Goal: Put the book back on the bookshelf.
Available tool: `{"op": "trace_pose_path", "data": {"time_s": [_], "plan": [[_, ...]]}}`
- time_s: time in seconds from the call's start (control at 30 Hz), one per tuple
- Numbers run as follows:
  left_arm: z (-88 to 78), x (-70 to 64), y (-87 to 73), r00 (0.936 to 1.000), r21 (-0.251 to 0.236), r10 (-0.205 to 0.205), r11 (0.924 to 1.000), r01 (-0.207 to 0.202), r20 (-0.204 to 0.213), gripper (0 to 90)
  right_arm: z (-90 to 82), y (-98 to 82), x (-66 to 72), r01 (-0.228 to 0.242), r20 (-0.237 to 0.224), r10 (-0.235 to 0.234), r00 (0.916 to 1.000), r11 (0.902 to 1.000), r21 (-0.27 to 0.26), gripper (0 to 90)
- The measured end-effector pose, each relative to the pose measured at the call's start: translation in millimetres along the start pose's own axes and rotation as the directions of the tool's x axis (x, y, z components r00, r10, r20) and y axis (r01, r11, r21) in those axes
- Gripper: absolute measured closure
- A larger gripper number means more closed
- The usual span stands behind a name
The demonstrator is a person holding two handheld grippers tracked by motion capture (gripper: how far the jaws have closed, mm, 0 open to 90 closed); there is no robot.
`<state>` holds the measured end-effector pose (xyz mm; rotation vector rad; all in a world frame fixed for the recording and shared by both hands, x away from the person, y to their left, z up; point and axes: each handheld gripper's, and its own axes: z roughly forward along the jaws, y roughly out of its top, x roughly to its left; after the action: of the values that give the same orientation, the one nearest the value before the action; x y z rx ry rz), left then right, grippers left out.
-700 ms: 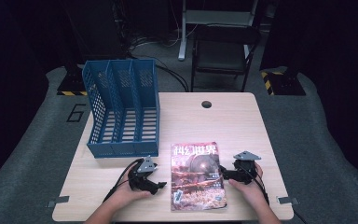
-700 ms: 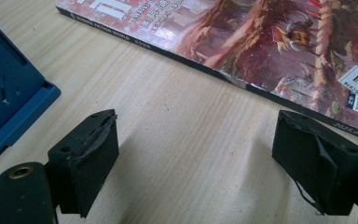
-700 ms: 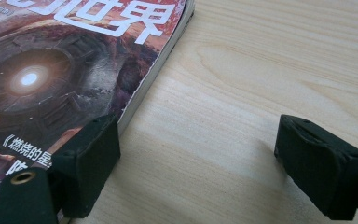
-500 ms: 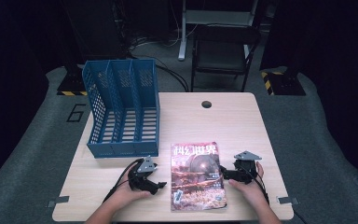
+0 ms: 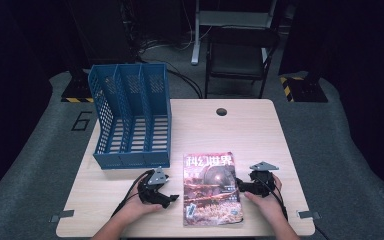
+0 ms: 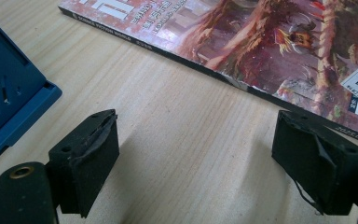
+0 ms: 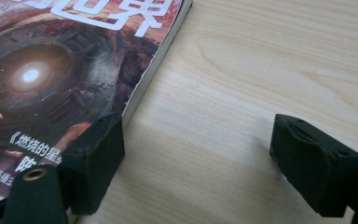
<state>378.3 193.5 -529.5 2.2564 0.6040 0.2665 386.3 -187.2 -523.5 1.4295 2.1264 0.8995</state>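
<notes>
A magazine (image 5: 211, 190) with a dark reddish cover and white title characters lies flat near the front of the wooden table (image 5: 240, 130). My left gripper (image 5: 173, 198) rests on the table just left of it, jaws open and pointing at its left edge. In the left gripper view the left gripper (image 6: 204, 158) has bare wood between its pads, with the magazine (image 6: 270, 42) just beyond. My right gripper (image 5: 240, 186) sits at the magazine's right edge, open. In the right gripper view the right gripper (image 7: 205, 161) has one pad beside the magazine (image 7: 65, 70) edge and the other over bare wood.
A blue three-slot file rack (image 5: 130, 115) stands at the table's back left; its corner (image 6: 4, 102) shows in the left gripper view. A cable hole (image 5: 221, 111) sits near the far edge. A dark chair (image 5: 240, 55) stands behind the table.
</notes>
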Motion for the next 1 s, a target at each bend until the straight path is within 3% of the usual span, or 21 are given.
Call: {"op": "trace_pose_path", "data": {"time_s": [0.13,0.23,0.27,0.37,0.47,0.6,0.67,0.77,0.87,1.0], "plan": [[0.1,-0.6,-0.1,1.0000,-0.001,-0.006,1.0000,0.006,0.002,14.5,-3.3,3.1,0.4,-0.031,0.000,0.031,0.9995,0.9992,0.026,30.4],[0.0,-0.3,0.0,1.0000,0.000,-0.002,1.0000,0.002,-0.002,14.5,-7.3,5.8,-4.5,-0.095,-0.054,0.096,0.9939,0.9950,0.030,39.2],[0.1,-0.3,0.1,1.0000,0.000,-0.002,1.0000,0.002,-0.002,14.5,-8.9,7.2,-4.7,-0.113,-0.052,0.114,0.9921,0.9933,0.023,40.8],[0.3,-0.6,0.0,1.0000,0.000,-0.007,1.0000,0.007,0.002,14.5,-14.9,11.4,-3.7,-0.122,-0.058,0.121,0.9909,0.9924,-0.013,40.8],[0.2,-0.6,0.0,1.0000,0.000,-0.007,1.0000,0.007,0.002,14.5,-18.5,13.1,1.3,-0.152,-0.097,0.149,0.9841,0.9882,-0.023,38.8],[0.1,-0.4,0.0,1.0000,0.001,-0.003,1.0000,0.003,-0.002,14.5,-14.9,13.2,13.3,-0.128,-0.142,0.128,0.9816,0.9917,0.006,37.3],[0.6,-2.1,0.1,0.9996,-0.003,-0.012,0.9999,0.012,-0.027,14.7,-12.4,13.6,19.6,-0.094,-0.158,0.095,0.9828,0.9955,0.016,36.4],[1.5,-4.5,1.1,0.9988,-0.006,-0.036,0.9994,0.035,-0.032,14.7,-8.6,13.9,26.5,-0.080,-0.171,0.084,0.9817,0.9963,0.032,35.8],[2.4,-6.5,1.6,0.9978,-0.008,-0.039,0.9992,0.039,-0.053,14.8,-6.3,13.9,30.8,-0.072,-0.174,0.080,0.9816,0.9962,0.049,35.7],[2.4,-7.4,2.1,0.9981,-0.004,-0.044,0.9990,0.044,-0.044,14.8,-4.5,14.0,32.2,-0.083,-0.180,0.092,0.9794,0.9950,0.055,34.9]]}}
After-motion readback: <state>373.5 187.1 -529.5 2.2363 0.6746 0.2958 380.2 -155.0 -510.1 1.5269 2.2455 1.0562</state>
